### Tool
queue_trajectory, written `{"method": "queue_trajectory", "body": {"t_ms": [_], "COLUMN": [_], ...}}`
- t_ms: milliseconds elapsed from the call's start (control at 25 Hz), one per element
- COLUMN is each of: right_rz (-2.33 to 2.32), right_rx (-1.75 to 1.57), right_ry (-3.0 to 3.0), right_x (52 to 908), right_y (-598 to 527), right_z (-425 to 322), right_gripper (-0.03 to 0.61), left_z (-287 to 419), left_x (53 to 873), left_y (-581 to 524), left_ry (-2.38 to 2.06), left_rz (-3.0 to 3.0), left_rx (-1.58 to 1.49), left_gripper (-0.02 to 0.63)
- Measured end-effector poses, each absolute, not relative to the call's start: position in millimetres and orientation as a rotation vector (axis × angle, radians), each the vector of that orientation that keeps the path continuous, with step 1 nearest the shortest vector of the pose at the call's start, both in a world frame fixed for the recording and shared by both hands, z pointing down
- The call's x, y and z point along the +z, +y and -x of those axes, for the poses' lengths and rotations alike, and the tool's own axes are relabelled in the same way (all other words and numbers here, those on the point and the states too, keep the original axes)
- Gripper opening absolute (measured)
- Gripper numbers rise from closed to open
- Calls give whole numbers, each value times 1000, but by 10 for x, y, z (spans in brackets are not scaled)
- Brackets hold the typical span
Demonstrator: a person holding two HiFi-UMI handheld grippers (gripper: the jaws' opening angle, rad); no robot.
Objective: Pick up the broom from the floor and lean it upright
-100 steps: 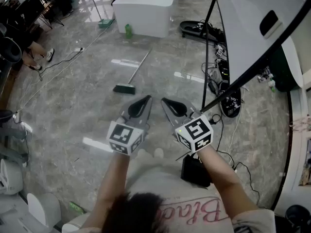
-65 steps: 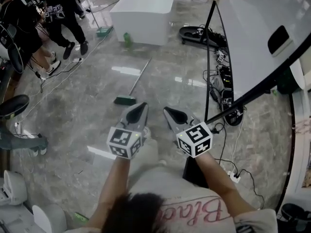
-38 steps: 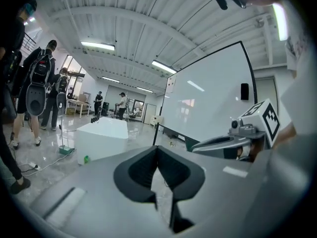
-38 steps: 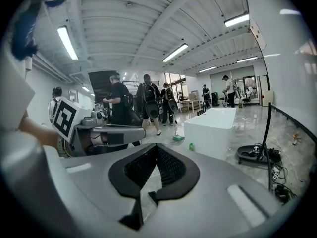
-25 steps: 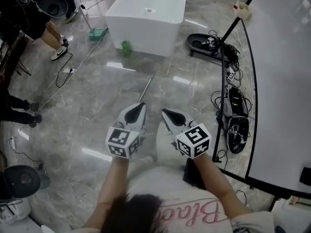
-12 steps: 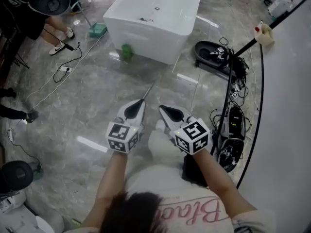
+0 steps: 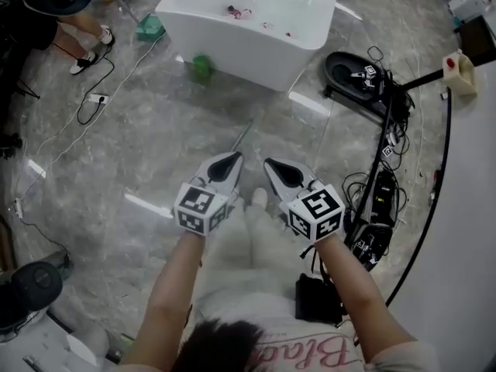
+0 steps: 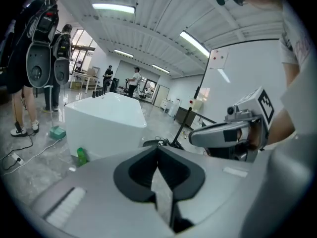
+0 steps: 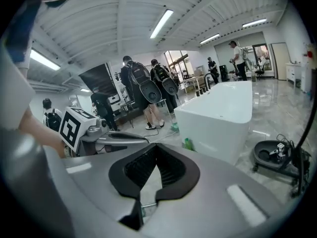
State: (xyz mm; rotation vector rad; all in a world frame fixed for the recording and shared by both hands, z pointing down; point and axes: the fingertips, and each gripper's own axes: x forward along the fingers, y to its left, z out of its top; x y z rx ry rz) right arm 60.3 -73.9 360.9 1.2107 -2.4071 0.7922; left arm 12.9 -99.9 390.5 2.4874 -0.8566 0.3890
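Broom (image 7: 243, 136) shows only a bit of thin handle on the floor; the rest hides behind the left hand-held gripper (image 7: 230, 160). It and the right hand-held gripper (image 7: 272, 164) are pressed together, empty

Glossy grey marble floor (image 7: 155, 138), broom handle (image 7: 242, 136), green bottle (image 7: 201, 67), white tub (image 7: 248, 22), tangled cables (image 7: 390, 118).

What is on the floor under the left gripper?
A thin broom handle sticks out from beneath the left gripper. The rest of the broom cannot be seen, because the gripper covers it.
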Motion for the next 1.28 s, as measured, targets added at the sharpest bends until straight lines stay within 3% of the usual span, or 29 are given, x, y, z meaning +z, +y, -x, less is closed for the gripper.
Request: {"method": "queue_trajectory", "body": {"t_ms": [560, 840, 1280], "right_rz": [-1408, -1474, -1363], "right_rx": [926, 1039, 1110], "right_ry": [-2231, -2103, -2020], "right_x": [5214, 6215, 7723], "right_y": [-1440, -1433, -1104], "right_z": [-622, -815, -793], "right_gripper": [2, 2, 2], "left_z": [-141, -190, -125], "left_x": [5792, 6924, 8723], "left_y": [-1554, -1564, -1481], "left_ry": [-575, -548, -721], "left_rz": [-2426, -2355, -2263], "left_rx": [609, 801, 1082], "left_gripper": [0, 99, 110]}}
